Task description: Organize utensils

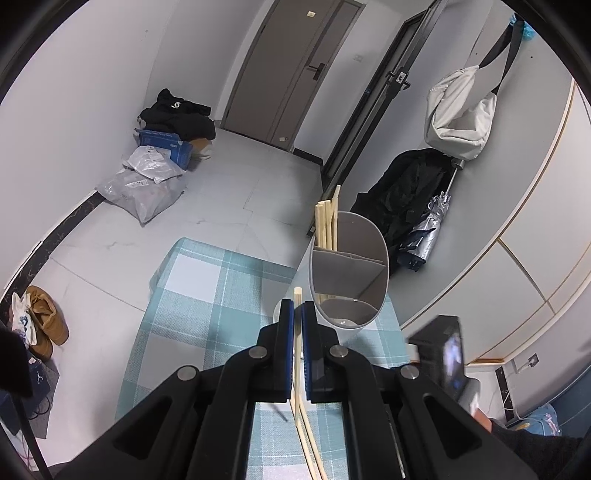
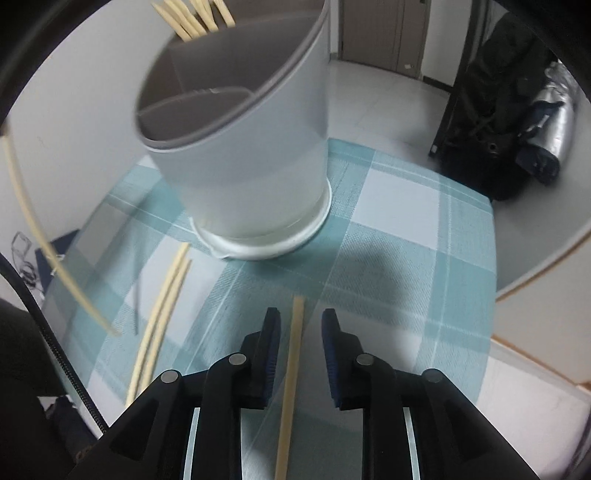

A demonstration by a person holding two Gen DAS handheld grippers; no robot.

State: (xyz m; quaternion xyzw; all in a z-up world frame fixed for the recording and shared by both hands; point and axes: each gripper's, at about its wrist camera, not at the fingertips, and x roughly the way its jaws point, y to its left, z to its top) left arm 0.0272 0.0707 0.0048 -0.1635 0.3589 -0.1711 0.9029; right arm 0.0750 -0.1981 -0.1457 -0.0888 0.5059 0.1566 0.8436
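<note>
Here, my left gripper (image 1: 298, 308) clamping one chopstick (image 1: 297, 354) beside the divided holder (image 1: 347, 266), my right gripper (image 2: 301, 317) standing apart — a chopstick (image 2: 291, 369) lying loose between its jaws, two more (image 2: 162, 306) lying near the checked tablecloth's (image 2: 406, 236) left edge.

A home entryway: a front door (image 1: 295, 70) with a lock, shoes (image 1: 46, 325) on the tiled floor (image 1: 221, 192), a bag (image 1: 458, 122) hung on the wall, a folded umbrella (image 1: 432, 225).

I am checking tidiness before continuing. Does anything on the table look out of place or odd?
Yes. Two chopsticks lie loose on the checked cloth beside the grey holder, while others already stand in its back compartment. Another chopstick sits between the open pads of the right tool, not clamped.
</note>
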